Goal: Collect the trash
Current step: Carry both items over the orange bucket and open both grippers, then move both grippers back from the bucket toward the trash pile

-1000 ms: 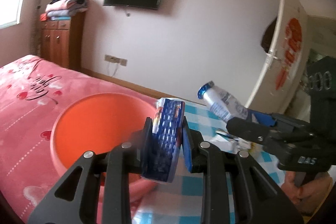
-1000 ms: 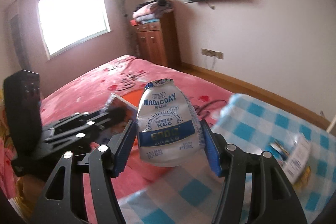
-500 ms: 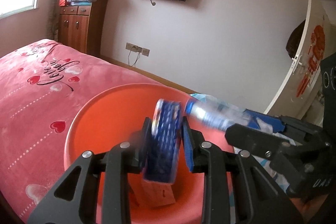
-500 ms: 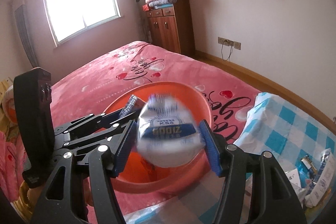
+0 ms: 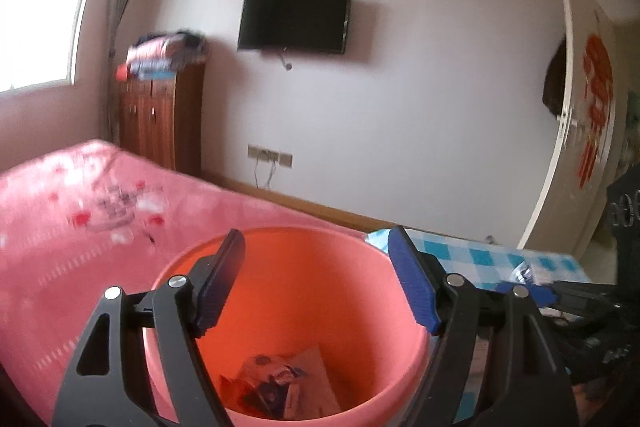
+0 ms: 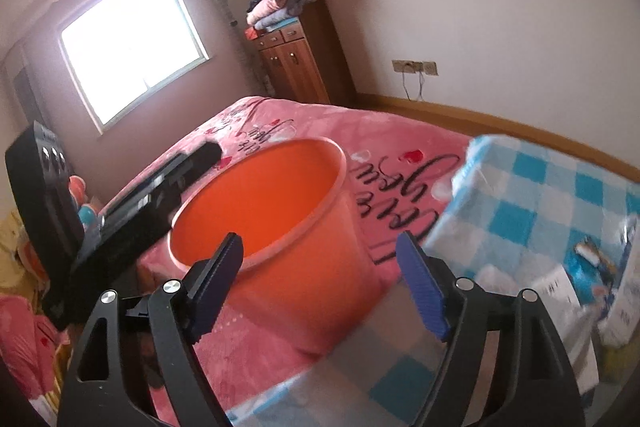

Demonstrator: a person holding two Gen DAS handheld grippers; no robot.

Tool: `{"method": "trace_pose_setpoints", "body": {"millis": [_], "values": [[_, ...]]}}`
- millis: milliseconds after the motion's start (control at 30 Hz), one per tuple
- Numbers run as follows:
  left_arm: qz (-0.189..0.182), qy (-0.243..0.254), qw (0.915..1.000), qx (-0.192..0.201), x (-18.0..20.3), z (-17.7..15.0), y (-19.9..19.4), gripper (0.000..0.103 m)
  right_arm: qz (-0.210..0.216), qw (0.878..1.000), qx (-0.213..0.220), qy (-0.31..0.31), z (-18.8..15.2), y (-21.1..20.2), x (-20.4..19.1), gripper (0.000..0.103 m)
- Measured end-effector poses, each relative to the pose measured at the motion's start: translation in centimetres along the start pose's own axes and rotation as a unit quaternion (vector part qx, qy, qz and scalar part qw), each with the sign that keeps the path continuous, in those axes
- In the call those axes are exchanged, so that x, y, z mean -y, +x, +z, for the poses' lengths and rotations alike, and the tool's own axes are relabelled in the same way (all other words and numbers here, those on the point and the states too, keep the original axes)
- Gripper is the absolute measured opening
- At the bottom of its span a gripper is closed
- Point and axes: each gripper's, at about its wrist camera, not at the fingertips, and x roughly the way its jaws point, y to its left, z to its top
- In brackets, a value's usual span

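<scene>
Trash point(image 5: 276, 385) lies at the bottom of the orange bucket point(image 5: 296, 267) — crumpled wrappers with some red and blue on them, seen from the left wrist view. The bucket stands on the pink bed cover point(image 6: 400, 163), just beside the blue checked cloth point(image 6: 552, 195), so it is close to where more trash waits. More bits of trash point(image 6: 588, 267) (small packs and papers, too blurry to name) lie on that cloth at the right of the right wrist view. The left gripper point(image 5: 320, 279) hangs right over the bucket's mouth, and its jaws are opening with nothing between them. That spot makes sense — anything let go there would fall straight in. The right gripper point(image 6: 320, 279) is by the near side of the bucket, pointing down a little, and its jaws are opening too, with nothing held. In the right wrist view the left gripper shows as a dark shape over the far rim. I think both tongs are free now, so the next job is likely to go to the checked cloth for more trash. The picture is blurry, so small things there are hard to tell apart.
</scene>
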Motion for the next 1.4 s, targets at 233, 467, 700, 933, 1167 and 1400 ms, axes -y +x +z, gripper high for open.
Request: {"method": "trace_pose_setpoints", "body": {"millis": [233,467,700,933,1167,1400], "values": [[0.031,0.022,0.9990,-0.024,1.1,-0.7,2.3,0.074,-0.011,0.999,0.003,0.039,-3.3,-3.1,3.4,0.079],[0.060,0.087,0.9942,-0.015,3.2,-1.3,2.2,0.074,-0.037,0.996,-0.008,0.079,-7.0,-5.5,6.9,0.079],[0.102,0.146,0.9824,-0.056,4.0,-1.3,3.0,0.073,-0.057,0.991,0.000,0.121,-9.8,-8.3,9.9,0.080],[0.120,0.124,0.9820,-0.077,2.5,-2.1,0.6,0.064,-0.068,0.988,0.019,0.138,-10.9,-10.8,11.7,0.080],[0.143,0.091,0.9770,-0.129,1.5,-1.2,-1.0,0.062,-0.073,0.990,0.026,0.120,-10.9,-11.7,11.4,0.080],[0.168,0.059,0.9727,-0.148,0.3,-3.0,-2.7,0.062,-0.059,0.988,0.036,0.137,-11.3,-11.9,11.9,0.080]]}}
